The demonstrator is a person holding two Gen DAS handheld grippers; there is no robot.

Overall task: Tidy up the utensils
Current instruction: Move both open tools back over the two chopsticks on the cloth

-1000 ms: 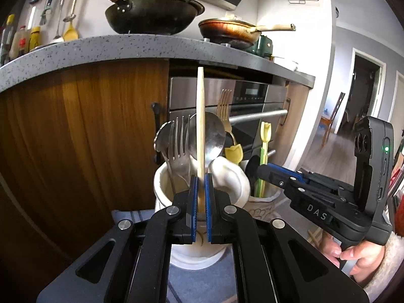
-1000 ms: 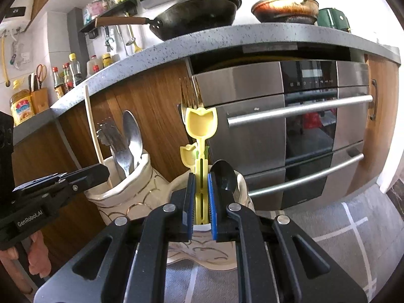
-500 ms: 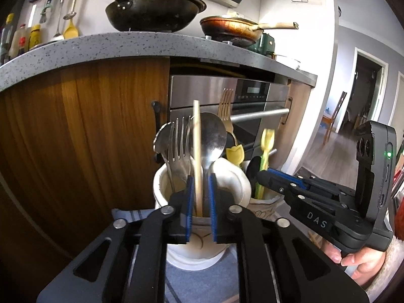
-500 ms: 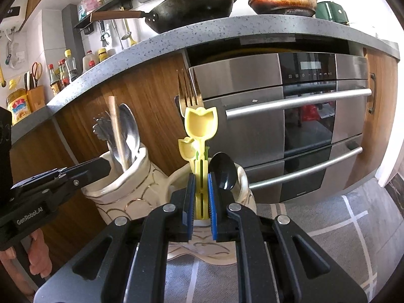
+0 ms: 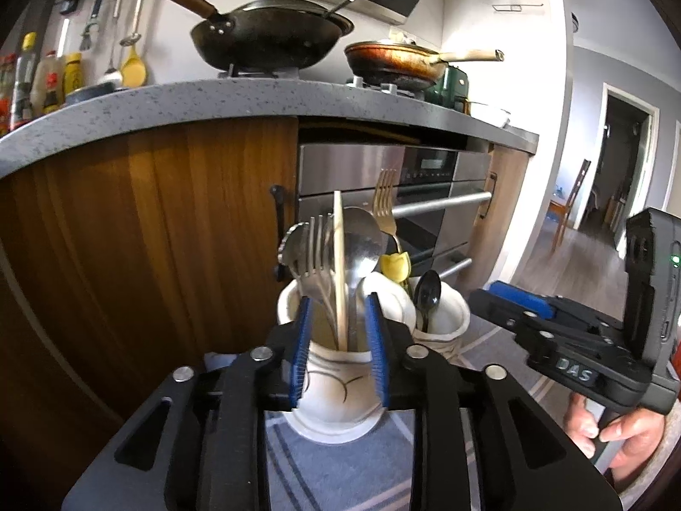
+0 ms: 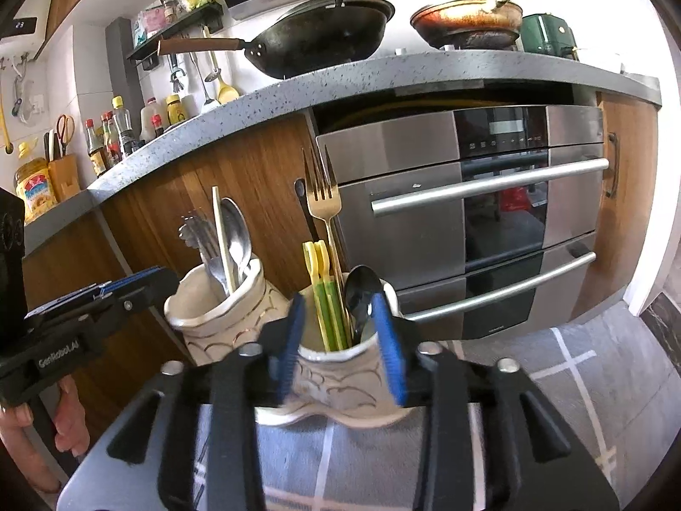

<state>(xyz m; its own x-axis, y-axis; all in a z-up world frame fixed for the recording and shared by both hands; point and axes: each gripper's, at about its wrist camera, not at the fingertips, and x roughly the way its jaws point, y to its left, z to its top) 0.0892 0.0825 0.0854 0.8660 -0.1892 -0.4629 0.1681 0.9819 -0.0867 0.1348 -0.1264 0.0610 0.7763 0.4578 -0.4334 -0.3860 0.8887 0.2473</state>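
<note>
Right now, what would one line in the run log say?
left gripper: jaws opening, chopstick in holder | right gripper: jaws opening, yellow utensil in holder

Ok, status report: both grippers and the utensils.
Left gripper opening, pale wooden chopstick released in left cream holder. Right gripper opening, yellow-green plastic utensil dropped. Nothing blocking.

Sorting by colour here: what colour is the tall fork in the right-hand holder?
Gold fork; right wrist view shows it best.

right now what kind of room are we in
A home kitchen, seen from low down near the floor. A black wok and a frying pan sit on the grey countertop, with a built-in steel oven beneath it and sauce bottles lined up along the counter.
</note>
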